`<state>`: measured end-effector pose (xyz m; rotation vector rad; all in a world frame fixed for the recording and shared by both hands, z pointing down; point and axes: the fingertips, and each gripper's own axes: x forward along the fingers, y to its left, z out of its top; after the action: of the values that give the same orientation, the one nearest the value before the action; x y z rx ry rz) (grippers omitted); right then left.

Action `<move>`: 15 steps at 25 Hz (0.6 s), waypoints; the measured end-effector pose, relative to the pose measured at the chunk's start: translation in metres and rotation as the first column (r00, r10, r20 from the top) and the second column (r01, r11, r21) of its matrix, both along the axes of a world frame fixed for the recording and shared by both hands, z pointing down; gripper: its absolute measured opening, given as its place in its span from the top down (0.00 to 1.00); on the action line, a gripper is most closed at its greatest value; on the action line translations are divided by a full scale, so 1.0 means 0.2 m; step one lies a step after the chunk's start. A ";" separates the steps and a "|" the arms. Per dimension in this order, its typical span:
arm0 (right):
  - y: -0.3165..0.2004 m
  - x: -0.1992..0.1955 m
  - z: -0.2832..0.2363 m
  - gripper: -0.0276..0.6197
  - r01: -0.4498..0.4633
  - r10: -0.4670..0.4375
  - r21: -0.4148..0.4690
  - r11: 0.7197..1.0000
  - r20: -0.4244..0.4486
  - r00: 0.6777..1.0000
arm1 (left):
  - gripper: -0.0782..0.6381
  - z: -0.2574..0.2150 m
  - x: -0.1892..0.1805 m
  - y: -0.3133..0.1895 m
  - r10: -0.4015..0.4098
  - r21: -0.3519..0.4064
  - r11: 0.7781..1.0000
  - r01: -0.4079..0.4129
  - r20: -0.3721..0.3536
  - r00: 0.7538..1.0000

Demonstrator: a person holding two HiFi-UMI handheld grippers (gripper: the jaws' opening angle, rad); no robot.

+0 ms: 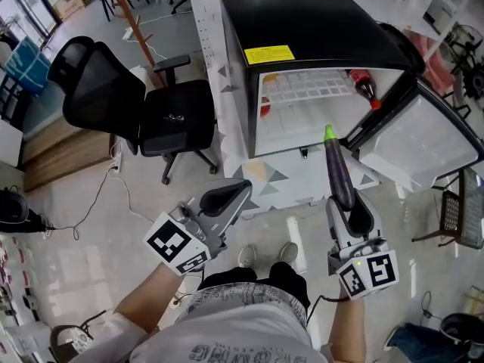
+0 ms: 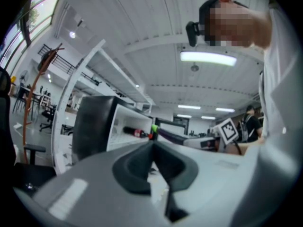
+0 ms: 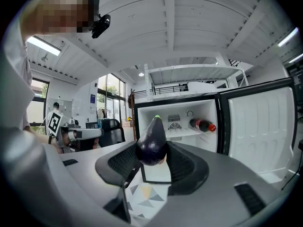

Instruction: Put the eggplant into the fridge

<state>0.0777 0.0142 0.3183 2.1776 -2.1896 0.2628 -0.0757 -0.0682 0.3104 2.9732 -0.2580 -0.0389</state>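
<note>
Head view is showing right gripper (image 1: 349,212) clamping the eggplant (image 1: 338,169) by its butt end, tip aiming at the open fridge (image 1: 318,29), not yet inside; long overhang is likely risking sag or a knock against the bottle (image 1: 363,85); door (image 1: 427,138) is standing wide, leaving room; left gripper (image 1: 227,195) is idling closed, empty

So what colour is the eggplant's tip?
The eggplant tip is bright green, clearest in head view.

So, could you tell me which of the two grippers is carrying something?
The right gripper: its jaws clamp the purple eggplant, whereas the left gripper is shut and empty.
</note>
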 end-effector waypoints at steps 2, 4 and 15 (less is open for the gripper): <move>-0.04 0.03 0.00 0.66 0.000 0.000 0.004 1.000 -0.002 1.000 | 0.88 0.00 0.02 -0.03 -0.001 0.002 1.000 0.001 0.006 1.000; -0.09 0.07 0.00 0.66 0.003 -0.003 0.007 1.000 -0.005 1.000 | 0.88 0.00 0.04 -0.05 -0.006 0.004 1.000 0.006 0.013 1.000; -0.37 0.36 0.02 0.66 0.055 -0.054 0.031 0.998 -0.014 0.998 | 0.88 0.01 0.25 -0.14 -0.079 0.007 0.997 0.078 0.049 0.996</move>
<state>0.1506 -0.0592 0.3217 2.1251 -2.2571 0.2131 -0.0264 -0.0967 0.3115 2.9703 -0.3815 0.0253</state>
